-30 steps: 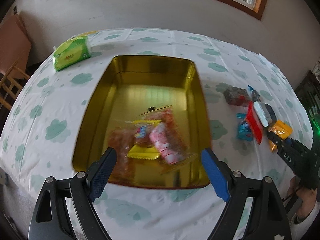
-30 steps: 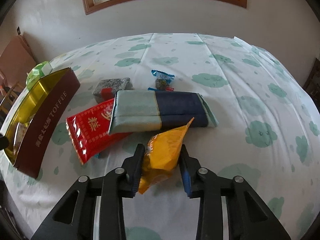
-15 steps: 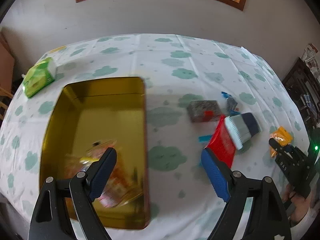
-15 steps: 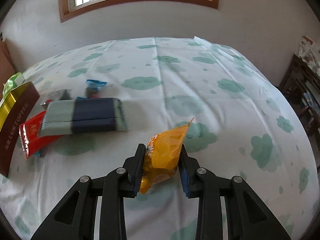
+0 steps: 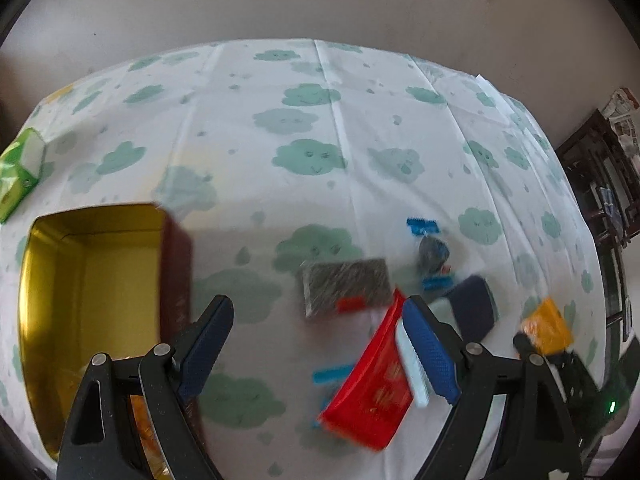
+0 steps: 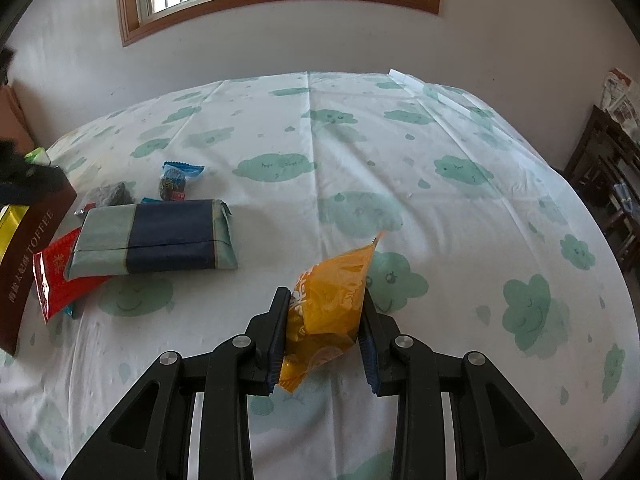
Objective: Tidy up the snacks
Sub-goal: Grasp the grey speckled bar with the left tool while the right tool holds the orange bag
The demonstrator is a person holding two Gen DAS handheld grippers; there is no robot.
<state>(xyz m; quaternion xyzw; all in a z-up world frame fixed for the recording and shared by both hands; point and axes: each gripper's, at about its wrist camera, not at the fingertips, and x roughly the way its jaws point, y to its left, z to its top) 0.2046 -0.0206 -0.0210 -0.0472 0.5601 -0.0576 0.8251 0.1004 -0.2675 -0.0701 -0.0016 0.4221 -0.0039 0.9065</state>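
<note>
Left tool (image 5: pixel 316 342) swung right, orange packet (image 6: pixel 330 306) upright

Cloud-print table (image 6: pixel 400 160) bears tin (image 5: pixel 96 300), blurred snacks (image 5: pixel 348 288).

The left gripper (image 5: pixel 316 344) is held above the bench with its jaws spread wide and nothing between them; its blue-padded fingers (image 5: pixel 208 344) reach forward from black linkage arms at the near edge of the left wrist view. The right gripper (image 6: pixel 325 324) has its jaws closed on an orange snack packet (image 6: pixel 328 300), pinching it at the sides so that the packet stands up tilted between the pads, its far corner pointing up and right. In the left wrist view the right gripper (image 5: pixel 532 344) shows at the far right, near the bench edge, gripping the same packet (image 5: pixel 546 326).
</note>
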